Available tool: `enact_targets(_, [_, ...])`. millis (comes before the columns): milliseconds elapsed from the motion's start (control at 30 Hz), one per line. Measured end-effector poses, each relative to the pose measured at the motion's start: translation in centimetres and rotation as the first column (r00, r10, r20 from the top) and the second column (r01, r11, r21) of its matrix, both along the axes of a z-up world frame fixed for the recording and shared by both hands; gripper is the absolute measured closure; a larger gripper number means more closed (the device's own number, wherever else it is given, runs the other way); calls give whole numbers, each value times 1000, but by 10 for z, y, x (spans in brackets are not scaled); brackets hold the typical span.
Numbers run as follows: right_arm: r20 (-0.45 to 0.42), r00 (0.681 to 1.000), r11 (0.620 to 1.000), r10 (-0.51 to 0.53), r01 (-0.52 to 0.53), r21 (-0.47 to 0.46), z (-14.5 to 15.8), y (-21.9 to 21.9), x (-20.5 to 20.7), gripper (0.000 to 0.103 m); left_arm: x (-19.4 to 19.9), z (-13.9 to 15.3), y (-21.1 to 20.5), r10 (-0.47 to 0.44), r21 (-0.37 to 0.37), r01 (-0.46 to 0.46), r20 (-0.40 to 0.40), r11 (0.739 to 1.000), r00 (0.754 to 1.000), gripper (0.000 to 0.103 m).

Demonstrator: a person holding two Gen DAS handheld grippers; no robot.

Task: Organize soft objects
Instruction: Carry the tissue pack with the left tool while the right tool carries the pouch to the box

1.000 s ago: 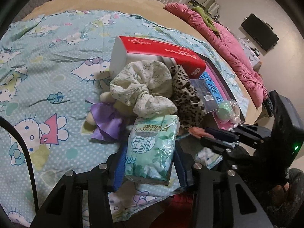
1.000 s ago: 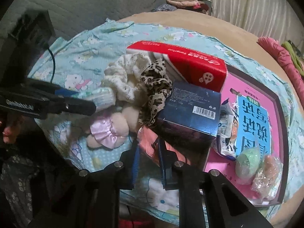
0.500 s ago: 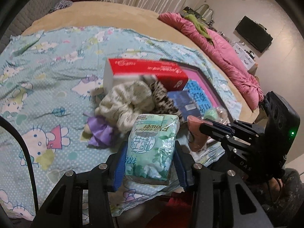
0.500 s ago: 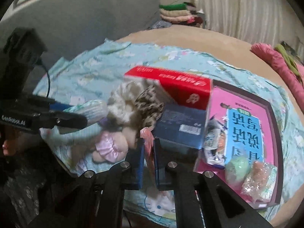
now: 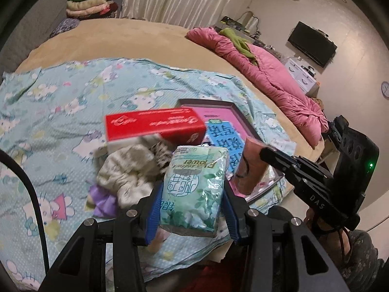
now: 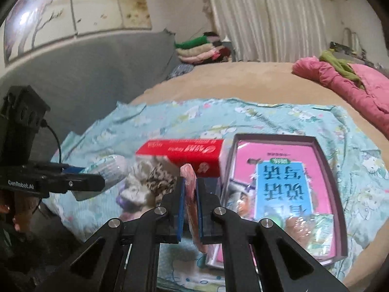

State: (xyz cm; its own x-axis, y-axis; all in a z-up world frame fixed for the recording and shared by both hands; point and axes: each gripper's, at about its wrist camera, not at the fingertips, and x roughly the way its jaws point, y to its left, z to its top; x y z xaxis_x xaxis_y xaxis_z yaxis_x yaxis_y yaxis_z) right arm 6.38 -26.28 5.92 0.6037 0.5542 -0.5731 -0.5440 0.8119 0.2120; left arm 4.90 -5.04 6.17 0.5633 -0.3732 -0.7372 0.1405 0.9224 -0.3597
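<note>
My left gripper (image 5: 192,194) is shut on a green tissue pack (image 5: 194,189), held above the near edge of the bed; it also shows in the right wrist view (image 6: 109,170). My right gripper (image 6: 189,194) is shut on a thin pink soft item (image 6: 190,194), which shows in the left wrist view (image 5: 250,168) too. Below lie a cream scrunchie (image 5: 126,170), a leopard-print cloth (image 6: 160,182) and a purple plush piece (image 5: 102,197), next to a red box (image 5: 153,126).
A pink tray-like box (image 6: 313,146) with a blue-labelled book and wrapped items lies on the Hello Kitty sheet (image 5: 48,112). A pink duvet (image 5: 262,65) lies along the far right of the bed. Folded clothes (image 5: 90,4) are stacked at the back.
Both grippers have lifted up and back from the pile, each keeping its item. The pile, red box and tray now appear lower and farther away.
</note>
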Motion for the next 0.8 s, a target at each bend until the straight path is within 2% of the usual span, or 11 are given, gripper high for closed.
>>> enact_targets(133, [23, 998, 998, -52, 51, 43, 13, -21, 3, 95, 9, 12, -20, -28, 42, 27, 26, 999, 999, 57])
enact_targets(400, [43, 985, 981, -166, 160, 108, 25, -65, 9, 95, 28, 23, -70, -106, 76, 102, 43, 992, 993, 57])
enact_targets(800, [55, 949, 939, -311, 297, 174, 29, -115, 12, 95, 54, 8, -129, -178, 168, 173, 18, 971, 984, 57])
